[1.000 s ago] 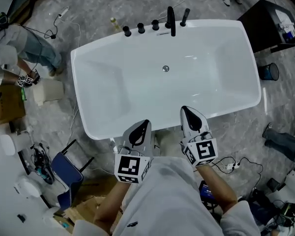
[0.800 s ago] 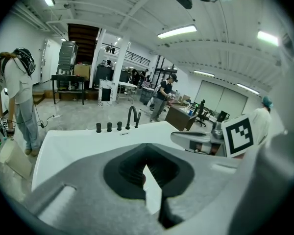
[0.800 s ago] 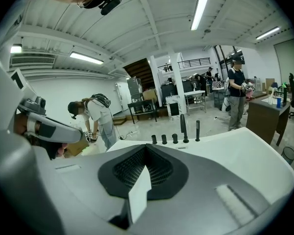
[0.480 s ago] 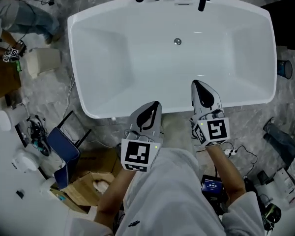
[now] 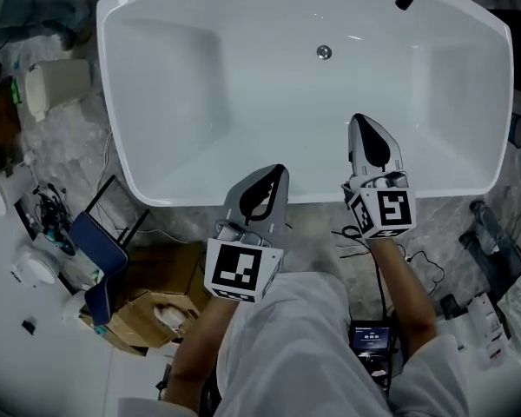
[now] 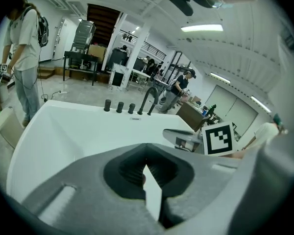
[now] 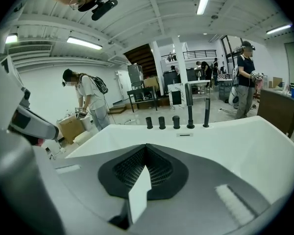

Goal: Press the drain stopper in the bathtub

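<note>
The left tongs (image 5: 278, 172) and right tongs (image 5: 359, 120) are pressed together, empty, over the near edge of the bathtub (image 5: 313, 200). The drain stopper (image 5: 324, 52) sits toward its far edge.

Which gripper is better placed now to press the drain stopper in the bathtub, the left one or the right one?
Probably the right. In the head view the right gripper reaches further over the bathtub, nearer the drain stopper. The left gripper barely crosses the near rim, farther away.
</note>
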